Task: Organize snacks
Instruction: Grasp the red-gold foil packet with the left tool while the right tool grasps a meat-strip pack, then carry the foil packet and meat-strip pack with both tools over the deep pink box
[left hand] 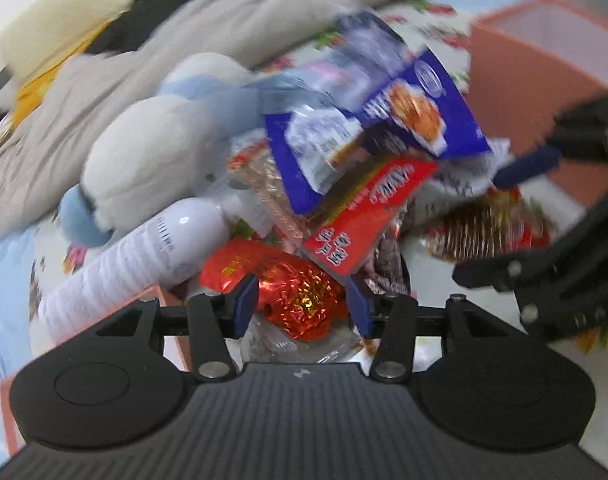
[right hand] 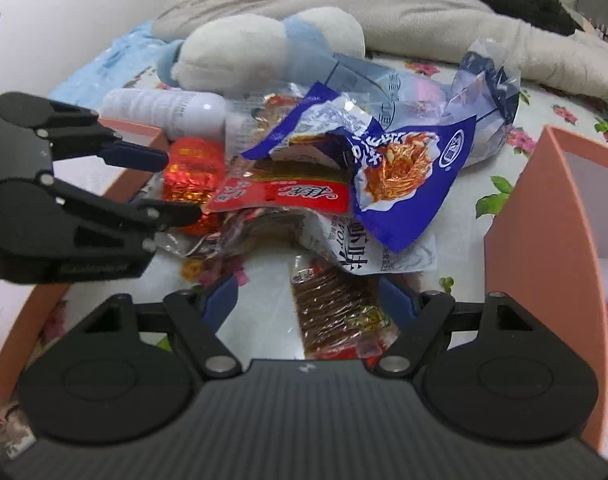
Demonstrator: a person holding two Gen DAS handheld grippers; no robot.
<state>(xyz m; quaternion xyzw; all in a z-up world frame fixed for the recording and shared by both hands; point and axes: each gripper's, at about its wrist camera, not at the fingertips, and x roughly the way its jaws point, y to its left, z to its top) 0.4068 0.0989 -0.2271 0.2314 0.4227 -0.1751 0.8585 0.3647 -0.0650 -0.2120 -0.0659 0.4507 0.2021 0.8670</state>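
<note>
A heap of snack packets lies on a floral sheet [right hand: 535,96]. Uppermost are a blue bag [left hand: 383,120] [right hand: 403,176] and a red packet [left hand: 367,216] [right hand: 280,198]. My left gripper [left hand: 302,306] [right hand: 172,186] is open, its blue pads on either side of a red foil snack [left hand: 300,296] [right hand: 192,168]. Whether they touch it I cannot tell. My right gripper [right hand: 309,298] [left hand: 503,220] stands wide open over a brown ribbed snack packet [right hand: 335,312] [left hand: 487,232], which lies loose between the fingers.
A pink box [left hand: 535,52] [right hand: 543,232] stands open at the right and a second pink box [right hand: 136,128] at the left. A white bottle [left hand: 144,248] [right hand: 164,110] and a plush toy [left hand: 144,152] [right hand: 264,48] lie behind the heap. A grey blanket [right hand: 383,0] lies further back.
</note>
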